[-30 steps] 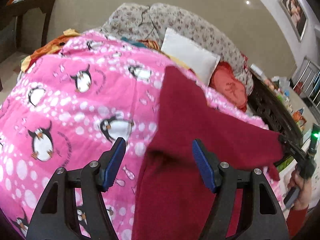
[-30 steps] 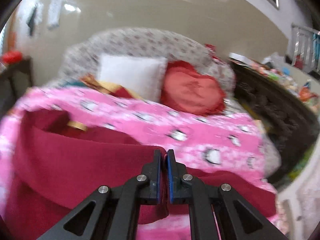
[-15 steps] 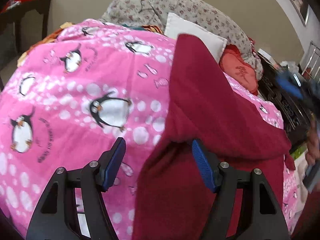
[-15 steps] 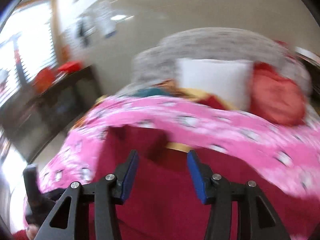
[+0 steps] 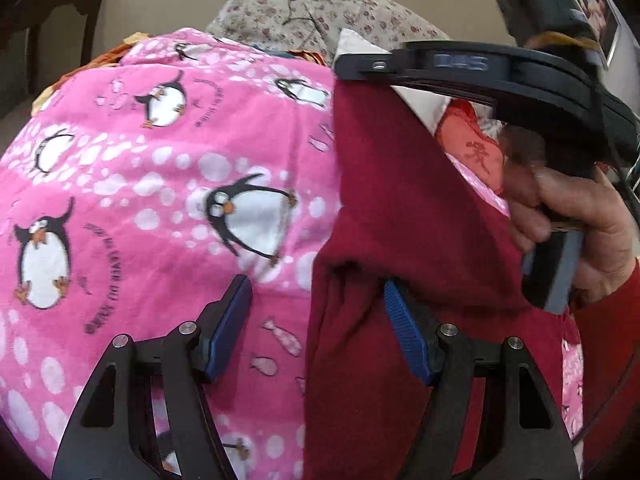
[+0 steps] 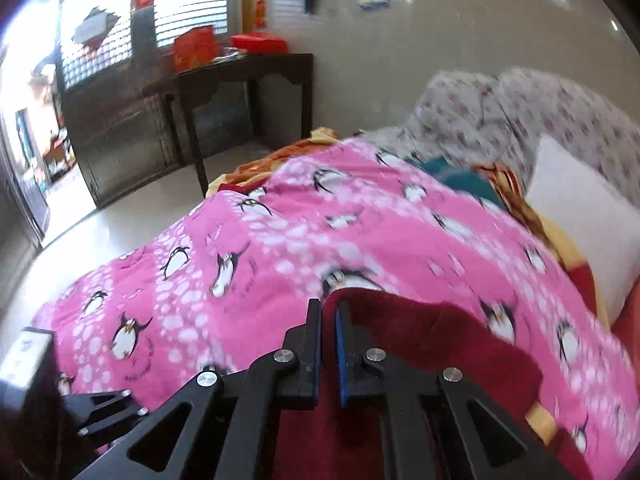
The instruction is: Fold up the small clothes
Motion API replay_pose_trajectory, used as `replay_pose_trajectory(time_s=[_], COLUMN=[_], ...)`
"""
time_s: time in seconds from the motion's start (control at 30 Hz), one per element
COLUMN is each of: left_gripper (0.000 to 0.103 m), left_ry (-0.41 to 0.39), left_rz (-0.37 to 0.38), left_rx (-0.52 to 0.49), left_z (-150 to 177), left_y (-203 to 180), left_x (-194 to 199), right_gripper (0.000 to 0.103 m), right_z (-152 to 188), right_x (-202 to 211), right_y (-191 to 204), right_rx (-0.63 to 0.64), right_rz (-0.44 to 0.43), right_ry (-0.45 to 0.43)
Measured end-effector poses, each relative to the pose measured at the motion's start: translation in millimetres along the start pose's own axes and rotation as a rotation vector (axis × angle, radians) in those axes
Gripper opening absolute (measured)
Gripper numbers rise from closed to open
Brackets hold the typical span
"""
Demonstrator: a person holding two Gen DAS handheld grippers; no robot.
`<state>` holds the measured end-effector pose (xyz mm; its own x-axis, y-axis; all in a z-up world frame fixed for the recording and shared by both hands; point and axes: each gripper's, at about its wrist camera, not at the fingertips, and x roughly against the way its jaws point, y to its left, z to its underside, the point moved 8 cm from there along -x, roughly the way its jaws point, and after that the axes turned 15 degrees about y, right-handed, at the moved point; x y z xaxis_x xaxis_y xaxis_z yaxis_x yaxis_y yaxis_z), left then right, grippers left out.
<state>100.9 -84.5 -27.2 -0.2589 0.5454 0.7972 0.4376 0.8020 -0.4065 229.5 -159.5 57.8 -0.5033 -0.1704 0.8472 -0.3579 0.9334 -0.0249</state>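
Note:
A dark red garment (image 5: 400,208) lies on the pink penguin blanket (image 5: 160,184). My left gripper (image 5: 316,328) is open, low over the garment's left edge, with the cloth edge between its fingers. My right gripper (image 6: 328,344) is shut on an edge of the dark red garment (image 6: 420,332), which it holds over the blanket. In the left wrist view the right gripper (image 5: 352,70) reaches in from the right above the garment's far corner, with the person's hand (image 5: 568,216) on its handle.
A white pillow (image 6: 580,216) and a red cushion (image 5: 472,148) lie at the head of the bed, against a floral headboard cover (image 5: 320,12). A dark wooden side table (image 6: 240,92) stands beyond the bed's left side. The pink blanket (image 6: 280,240) covers the bed.
My right gripper opened, swung across to the garment's far left part and shut on its edge. My left gripper stayed open over the garment's left edge.

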Motion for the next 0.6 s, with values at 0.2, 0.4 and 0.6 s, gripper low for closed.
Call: replay_pose_trajectory(time_s=[0.2,0.4,0.6], left_gripper=[0.069,0.069,0.069], left_ry=[-0.020,-0.169,-0.062], left_rz=[0.033,0.069,-0.030], left_rx=[0.019,0.019,0.060], left_z=[-1,-12,-20], left_y=[8,5,8], left_x=[11,41,-2], right_gripper=[0.034,0.039,0.031], right_z=[9,56,87], right_x=[-3,71,10], right_y=[-23,-39,-51], right_rx=[-0.125,-0.214,-0.250], right_rz=[-0.001,0.029,0.202], right_ry=[-0.023,-0.134,0.066])
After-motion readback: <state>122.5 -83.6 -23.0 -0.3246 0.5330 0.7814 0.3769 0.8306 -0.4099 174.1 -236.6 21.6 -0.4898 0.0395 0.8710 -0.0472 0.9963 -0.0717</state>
